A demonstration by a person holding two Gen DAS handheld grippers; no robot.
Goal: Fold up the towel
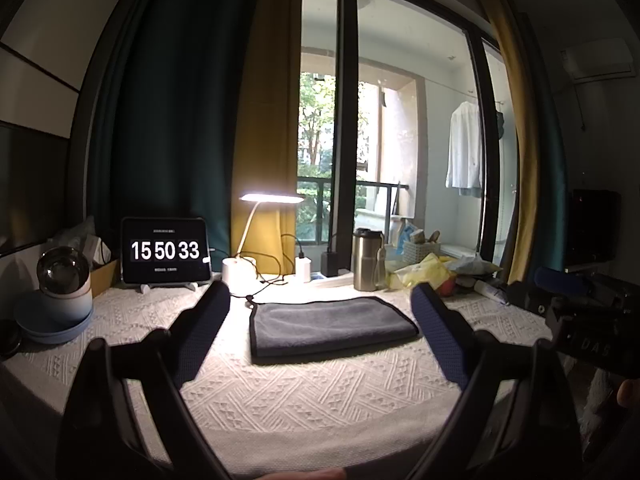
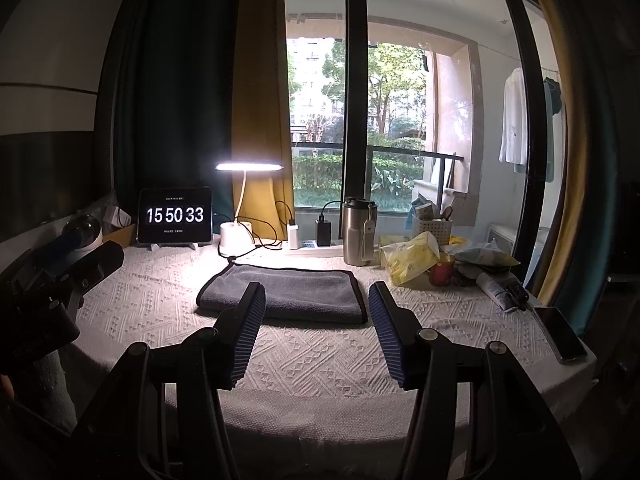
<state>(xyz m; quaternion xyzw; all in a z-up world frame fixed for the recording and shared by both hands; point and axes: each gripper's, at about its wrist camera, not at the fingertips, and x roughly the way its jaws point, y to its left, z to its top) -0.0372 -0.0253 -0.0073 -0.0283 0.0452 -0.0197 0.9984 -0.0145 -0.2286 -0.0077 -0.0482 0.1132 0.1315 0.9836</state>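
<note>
Dark grey microfibre towel (image 1: pixel 332 326) lies folded flat on the white textured tabletop (image 1: pixel 304 396). Left tongs (image 1: pixel 320 304) and right tongs (image 2: pixel 316 300) released, empty, hovering short of it. Fold looks done or one fold left; next move would need an edge pinch.

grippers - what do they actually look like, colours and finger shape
Both are black linkage frames with round pivot bolts. The left gripper has dark navy pads with a fine dotted texture; the right gripper has blue ribbed pads. The left gripper's body carries faint pale lettering. No cables or sleeves show.
</note>
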